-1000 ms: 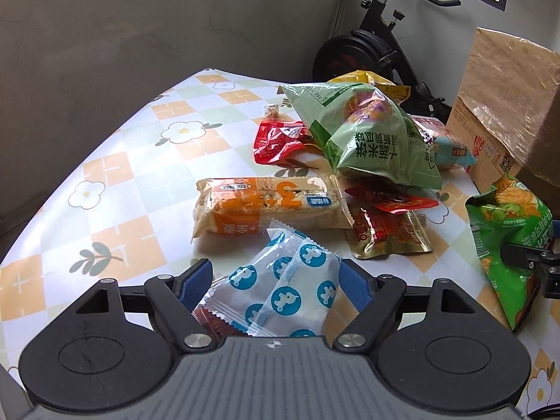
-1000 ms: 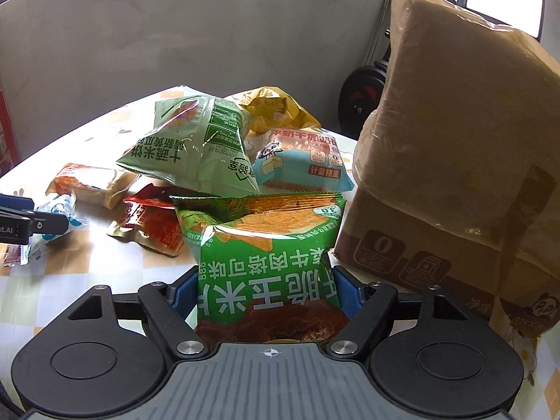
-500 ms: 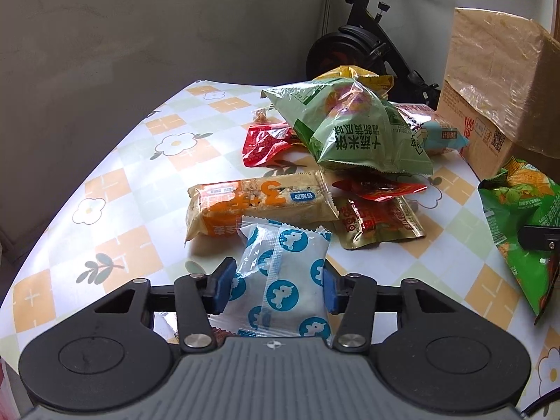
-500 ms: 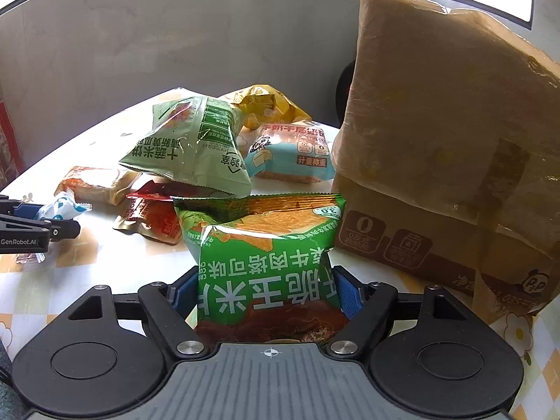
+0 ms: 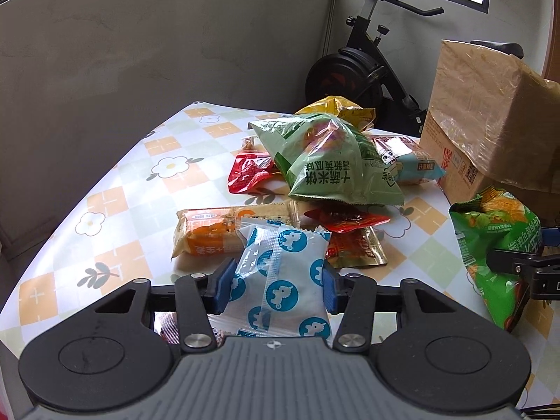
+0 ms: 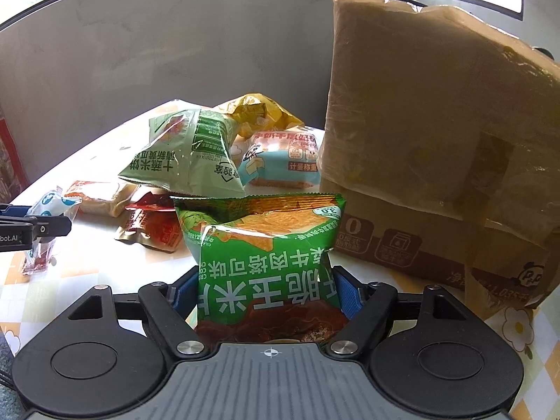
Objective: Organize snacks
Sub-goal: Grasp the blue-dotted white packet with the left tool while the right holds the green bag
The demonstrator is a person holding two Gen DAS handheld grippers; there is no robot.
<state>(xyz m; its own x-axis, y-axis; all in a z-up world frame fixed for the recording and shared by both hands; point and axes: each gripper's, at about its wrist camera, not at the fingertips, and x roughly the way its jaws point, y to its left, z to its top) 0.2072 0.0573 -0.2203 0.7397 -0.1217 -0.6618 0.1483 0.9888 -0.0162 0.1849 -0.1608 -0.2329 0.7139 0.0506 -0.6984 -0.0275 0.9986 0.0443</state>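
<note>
Left gripper (image 5: 276, 288) clamps blue-dotted packet (image 5: 283, 280); right gripper (image 6: 266, 294) clamps green chip bag (image 6: 266, 255), both lifted, likely bound for cardboard box (image 6: 437, 140).

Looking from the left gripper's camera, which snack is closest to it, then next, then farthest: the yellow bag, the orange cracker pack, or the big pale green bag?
1. Orange cracker pack, just ahead, slightly left.
2. Pale green bag, mid-table, atop the pile.
3. Yellow bag, at the far edge behind the green one.

Two green bags (image 5: 332, 161) (image 6: 269, 262), two red packets (image 5: 248, 171) (image 5: 346, 217), one cardboard box (image 5: 490, 122), two claws (image 5: 276, 285) (image 6: 266, 290)
</note>
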